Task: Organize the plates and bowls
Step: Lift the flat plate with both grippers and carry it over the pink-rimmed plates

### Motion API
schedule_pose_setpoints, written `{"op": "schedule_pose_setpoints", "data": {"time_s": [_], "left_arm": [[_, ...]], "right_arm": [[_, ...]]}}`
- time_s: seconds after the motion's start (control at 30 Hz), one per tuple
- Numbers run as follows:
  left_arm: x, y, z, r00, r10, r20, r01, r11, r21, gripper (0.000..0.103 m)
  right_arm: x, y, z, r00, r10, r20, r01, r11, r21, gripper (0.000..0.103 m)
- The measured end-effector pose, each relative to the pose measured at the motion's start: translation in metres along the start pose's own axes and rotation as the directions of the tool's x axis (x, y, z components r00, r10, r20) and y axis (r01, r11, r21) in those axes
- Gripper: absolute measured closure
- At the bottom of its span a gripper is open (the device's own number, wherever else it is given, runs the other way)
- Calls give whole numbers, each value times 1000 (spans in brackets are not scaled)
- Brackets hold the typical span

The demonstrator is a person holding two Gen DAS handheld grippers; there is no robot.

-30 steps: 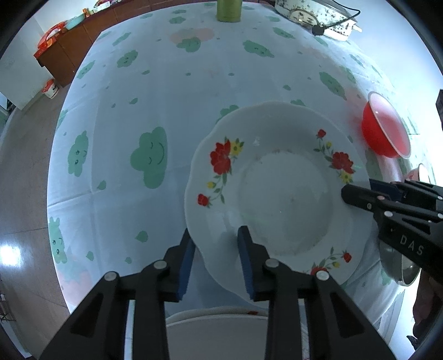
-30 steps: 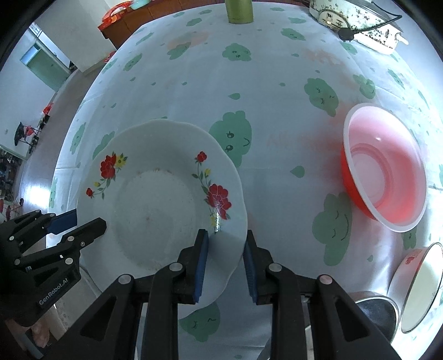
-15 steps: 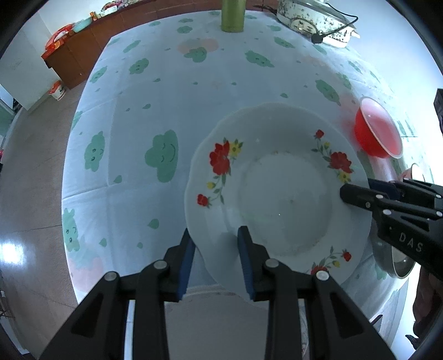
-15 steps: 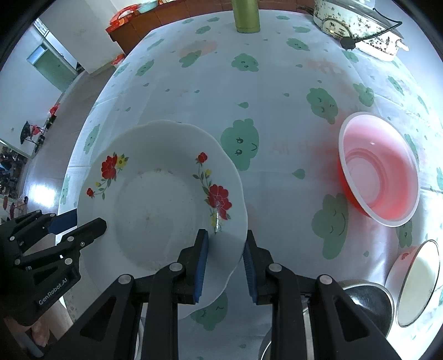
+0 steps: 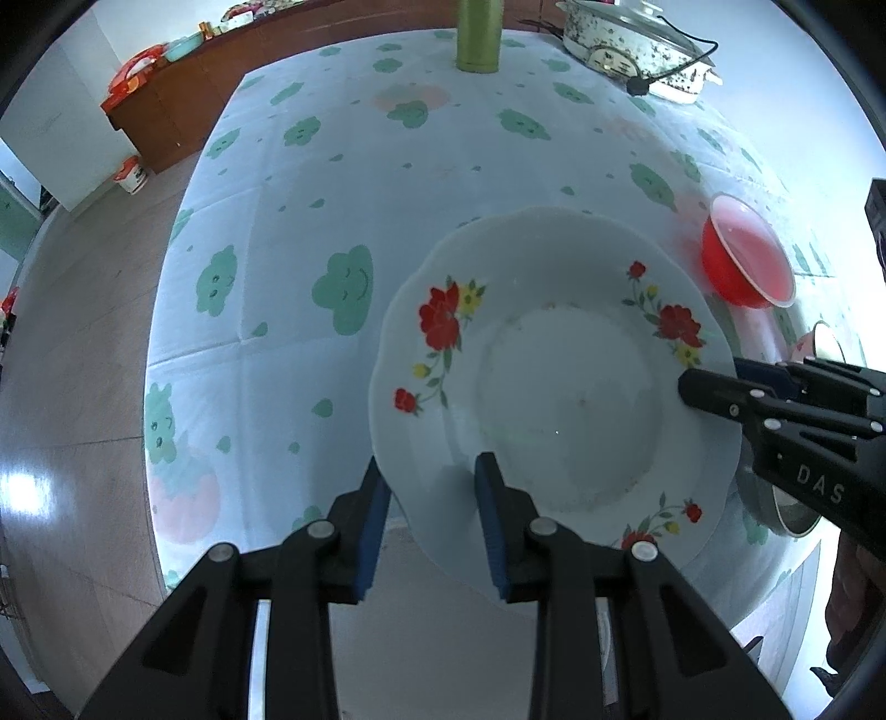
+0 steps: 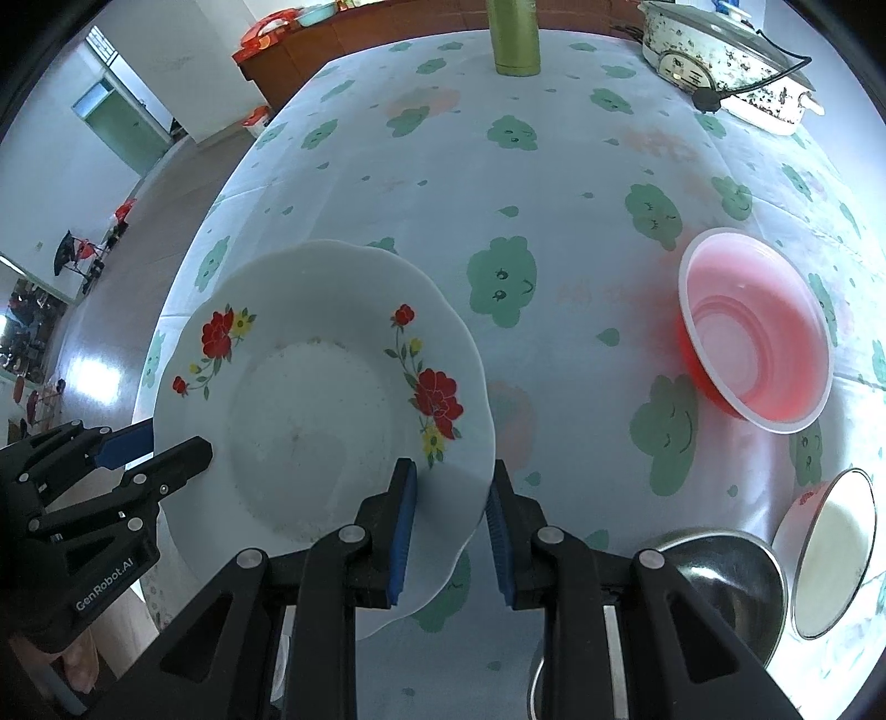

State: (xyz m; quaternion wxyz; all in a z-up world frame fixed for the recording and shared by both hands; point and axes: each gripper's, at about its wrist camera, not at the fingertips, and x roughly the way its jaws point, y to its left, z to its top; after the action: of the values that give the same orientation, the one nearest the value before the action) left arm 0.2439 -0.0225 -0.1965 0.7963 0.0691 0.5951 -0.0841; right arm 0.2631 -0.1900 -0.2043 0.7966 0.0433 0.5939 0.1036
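A white plate with red flowers [image 5: 559, 387] [image 6: 315, 421] hangs above the table, held by both grippers at opposite rims. My left gripper [image 5: 432, 498] is shut on its left rim; it also shows in the right wrist view [image 6: 166, 448]. My right gripper [image 6: 451, 498] is shut on its right rim; it also shows in the left wrist view [image 5: 714, 382]. A red plastic bowl [image 6: 756, 332] [image 5: 745, 260] sits on the table to the right. A steel bowl [image 6: 714, 581] and a white enamel bowl [image 6: 830, 554] stand near the front right.
The table [image 6: 498, 177] has a pale cloth with green clouds. A green bottle [image 6: 512, 39] and a white cooker with a black cord [image 6: 720, 61] stand at the far edge. A brown cabinet [image 5: 166, 111] and the floor [image 5: 66, 332] lie to the left.
Both grippers have lifted the plate higher and pulled back toward the near edge; the table and bowls look smaller and farther. The grips are unchanged.
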Motion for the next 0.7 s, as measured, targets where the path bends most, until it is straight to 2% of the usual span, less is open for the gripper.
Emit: {"op": "schedule_pose_setpoints", "data": {"time_s": [0.7], "left_arm": [[-19,2,-29,1000,26,13,-25,999,-47,74]], "right_arm": [[-13,13,-20,1000,26,11,-25,998,-58,76]]}}
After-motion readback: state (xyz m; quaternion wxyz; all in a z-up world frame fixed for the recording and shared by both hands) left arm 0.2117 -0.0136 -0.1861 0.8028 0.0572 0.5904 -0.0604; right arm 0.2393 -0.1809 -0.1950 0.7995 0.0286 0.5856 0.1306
